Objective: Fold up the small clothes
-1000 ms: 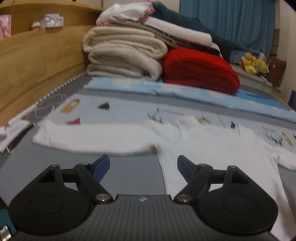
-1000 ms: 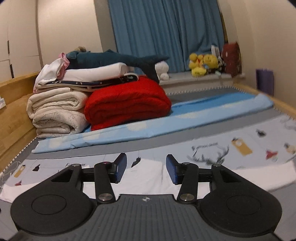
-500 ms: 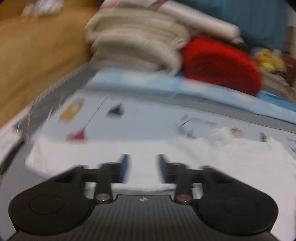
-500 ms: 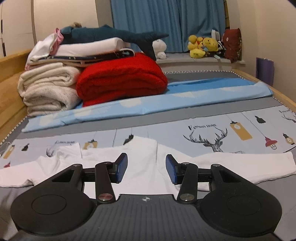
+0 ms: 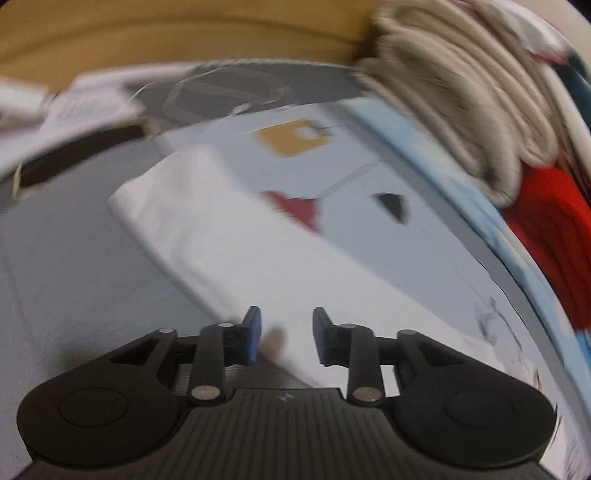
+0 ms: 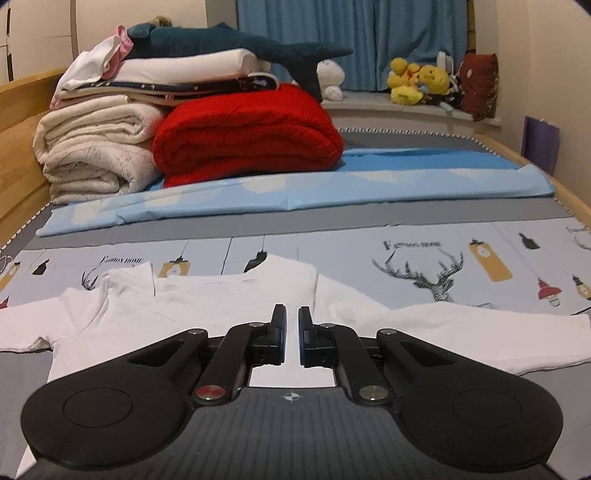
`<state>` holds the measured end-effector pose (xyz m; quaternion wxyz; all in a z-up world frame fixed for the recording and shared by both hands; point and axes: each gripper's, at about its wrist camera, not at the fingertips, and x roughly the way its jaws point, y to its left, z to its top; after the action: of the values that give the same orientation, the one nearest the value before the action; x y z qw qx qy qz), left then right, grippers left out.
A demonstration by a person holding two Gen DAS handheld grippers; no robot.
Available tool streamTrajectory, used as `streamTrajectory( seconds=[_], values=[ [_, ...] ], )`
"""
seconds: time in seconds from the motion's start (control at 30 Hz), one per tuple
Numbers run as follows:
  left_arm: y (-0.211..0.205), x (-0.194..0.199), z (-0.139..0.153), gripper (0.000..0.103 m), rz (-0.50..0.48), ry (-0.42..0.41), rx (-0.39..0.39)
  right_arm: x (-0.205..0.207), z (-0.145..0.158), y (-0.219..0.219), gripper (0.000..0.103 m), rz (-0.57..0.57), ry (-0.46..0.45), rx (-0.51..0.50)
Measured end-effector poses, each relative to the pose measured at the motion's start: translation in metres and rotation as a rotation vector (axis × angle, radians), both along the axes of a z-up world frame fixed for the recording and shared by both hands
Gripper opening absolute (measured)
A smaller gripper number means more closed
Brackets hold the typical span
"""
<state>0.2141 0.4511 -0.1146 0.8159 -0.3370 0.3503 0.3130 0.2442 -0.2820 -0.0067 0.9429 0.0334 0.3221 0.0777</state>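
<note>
A small white long-sleeved shirt [image 6: 207, 306] lies flat on the patterned bed sheet [image 6: 461, 254], sleeves spread to both sides. My right gripper [image 6: 291, 341] hovers over the shirt's body, its jaws nearly closed with a narrow gap and nothing between them. In the blurred left wrist view, my left gripper [image 5: 284, 338] is open above the shirt's left sleeve [image 5: 207, 236], whose cuff end points toward the wooden bed side. Nothing is held.
Folded beige blankets [image 6: 96, 155], a red blanket [image 6: 251, 136] and a plush shark [image 6: 240, 40] are stacked at the bed's far end. A light blue cloth [image 6: 314, 188] lies across the bed. A wooden bed rail [image 5: 184, 33] runs on the left.
My left gripper swung left and down toward the sleeve, its jaws narrowing. My right gripper's jaws closed from wide open to a narrow gap as it dropped closer to the shirt.
</note>
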Motion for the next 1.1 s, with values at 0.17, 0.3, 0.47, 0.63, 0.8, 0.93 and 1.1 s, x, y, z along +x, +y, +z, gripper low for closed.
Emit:
streamTrajectory(
  seconds=[0.17, 0.3, 0.47, 0.63, 0.8, 0.93, 1.1],
  values=[
    [0.045, -0.020, -0.022, 0.040, 0.133, -0.011, -0.121, 0.011, -0.004, 0.009, 0.006, 0.010, 0.031, 0.000],
    [0.066, -0.026, -0.030, 0.040, 0.169, -0.047, -0.157, 0.019, -0.007, 0.018, 0.006, 0.011, 0.043, 0.000],
    [0.081, -0.024, -0.033, 0.039, 0.185, -0.088, -0.150, 0.026, -0.010, 0.033, 0.006, 0.036, 0.054, -0.014],
    [0.080, -0.016, -0.032, 0.004, 0.177, -0.032, -0.078, 0.030, -0.010, 0.041, 0.006, 0.051, 0.053, -0.038],
    [0.078, -0.026, -0.016, 0.004, 0.247, -0.025, 0.001, 0.032, -0.009, 0.038, 0.006, 0.032, 0.055, -0.038],
    [0.083, -0.030, -0.030, 0.030, 0.288, -0.042, -0.132, 0.032, -0.011, 0.036, 0.006, 0.024, 0.072, -0.028],
    [0.076, -0.026, -0.015, 0.004, 0.295, -0.045, -0.069, 0.028, -0.011, 0.033, 0.006, 0.034, 0.077, -0.039]
  ],
)
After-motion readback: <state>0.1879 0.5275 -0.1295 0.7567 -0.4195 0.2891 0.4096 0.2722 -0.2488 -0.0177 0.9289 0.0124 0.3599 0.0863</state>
